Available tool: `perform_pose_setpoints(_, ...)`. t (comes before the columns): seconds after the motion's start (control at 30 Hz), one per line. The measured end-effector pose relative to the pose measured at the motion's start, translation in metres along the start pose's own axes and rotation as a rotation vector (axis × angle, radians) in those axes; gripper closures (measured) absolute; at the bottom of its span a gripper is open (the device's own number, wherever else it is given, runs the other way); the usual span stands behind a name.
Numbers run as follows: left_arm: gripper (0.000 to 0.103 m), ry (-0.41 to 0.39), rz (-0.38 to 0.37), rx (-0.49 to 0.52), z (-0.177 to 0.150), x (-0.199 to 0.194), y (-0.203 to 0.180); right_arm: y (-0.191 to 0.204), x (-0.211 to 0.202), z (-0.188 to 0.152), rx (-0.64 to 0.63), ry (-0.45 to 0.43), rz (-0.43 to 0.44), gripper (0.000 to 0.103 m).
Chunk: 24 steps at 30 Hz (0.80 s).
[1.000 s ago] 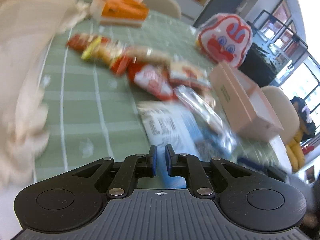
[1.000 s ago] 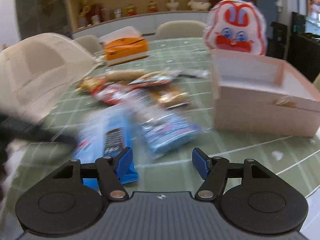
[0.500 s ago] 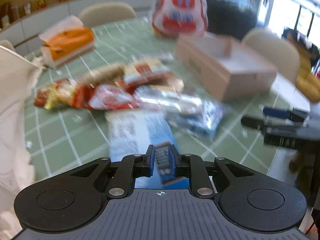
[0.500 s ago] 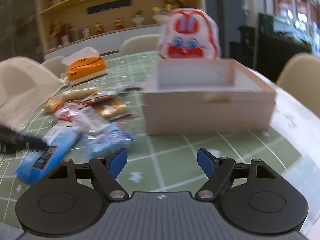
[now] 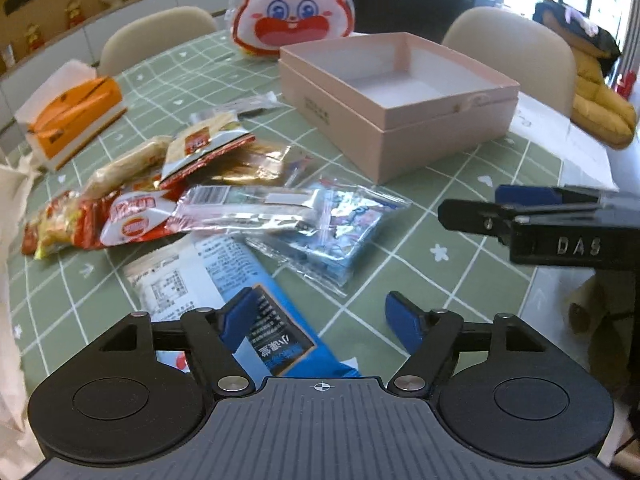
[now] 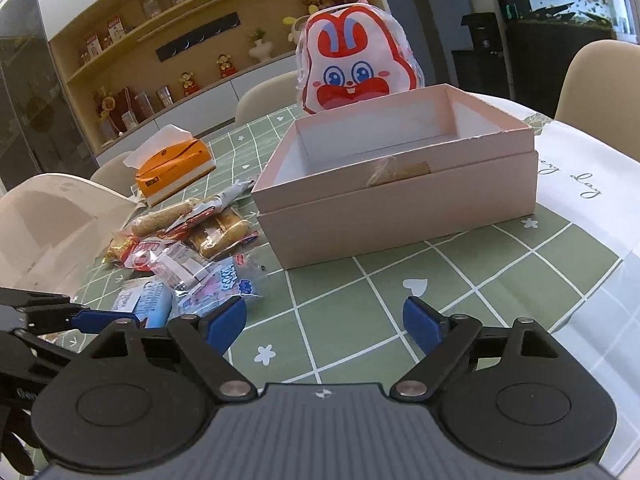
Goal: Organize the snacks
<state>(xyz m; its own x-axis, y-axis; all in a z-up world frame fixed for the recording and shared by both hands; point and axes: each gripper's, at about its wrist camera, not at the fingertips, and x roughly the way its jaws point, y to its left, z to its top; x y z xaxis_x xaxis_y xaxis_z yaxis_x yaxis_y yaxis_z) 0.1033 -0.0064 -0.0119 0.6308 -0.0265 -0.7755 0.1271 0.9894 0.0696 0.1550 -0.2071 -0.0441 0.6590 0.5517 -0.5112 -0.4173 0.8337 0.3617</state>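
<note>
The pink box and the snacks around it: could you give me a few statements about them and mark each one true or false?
1. The pink box has no snacks inside. True.
2. The left gripper is clamped on the blue packet. False: its jaws stand open, with the packet lying by one finger.
3. The rabbit-face bag stands behind the box. True.
4. The orange tissue box sits inside the pink box. False: it sits on the table, apart from it.
5. The right gripper holds a snack. False: it is open with nothing in it.
</note>
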Motion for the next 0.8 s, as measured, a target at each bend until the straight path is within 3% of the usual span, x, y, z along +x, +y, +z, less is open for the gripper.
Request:
perform_pose_setpoints(0.1, 0.026, -0.007, 0.061, 0.039, -0.009, -0.004, 0.003, -0.002, -0.002, -0.001, 0.011, -0.002, 0.011, 0.017)
perform_pose_setpoints(0.2, 0.025, -0.011, 0.127, -0.003, -0.022, -0.011, 0.024, -0.005, -0.004, -0.001, 0.020, -0.004, 0.021, 0.016)
perform_pose_setpoints(0.27, 0.025, -0.019, 0.131, -0.050, -0.029, -0.015, 0.038, -0.005, -0.003, -0.002, 0.022, -0.004, 0.025, 0.015)
perform_pose_setpoints(0.4, 0.027, -0.051, 0.054, -0.179, -0.029, -0.023, 0.063, -0.002, -0.003, -0.002, 0.005, -0.001, 0.015, 0.015)
perform_pose_setpoints(0.53, 0.026, -0.079, 0.149, -0.217, -0.029, -0.021, 0.071, -0.002, -0.002, -0.002, 0.007, -0.002, 0.016, 0.014)
perform_pose_setpoints(0.63, 0.023, -0.069, 0.109, -0.287, -0.029, -0.015, 0.081, -0.002, -0.002, -0.002, 0.005, -0.001, 0.018, 0.013)
perform_pose_setpoints(0.77, 0.022, -0.064, 0.111, -0.271, -0.022, -0.009, 0.078, 0.001, -0.001, -0.003, -0.009, 0.001, 0.013, 0.011)
perform_pose_setpoints(0.8, 0.016, -0.064, 0.118, -0.253, -0.022, -0.005, 0.077, 0.001, -0.001, -0.003, -0.014, 0.002, 0.010, 0.011)
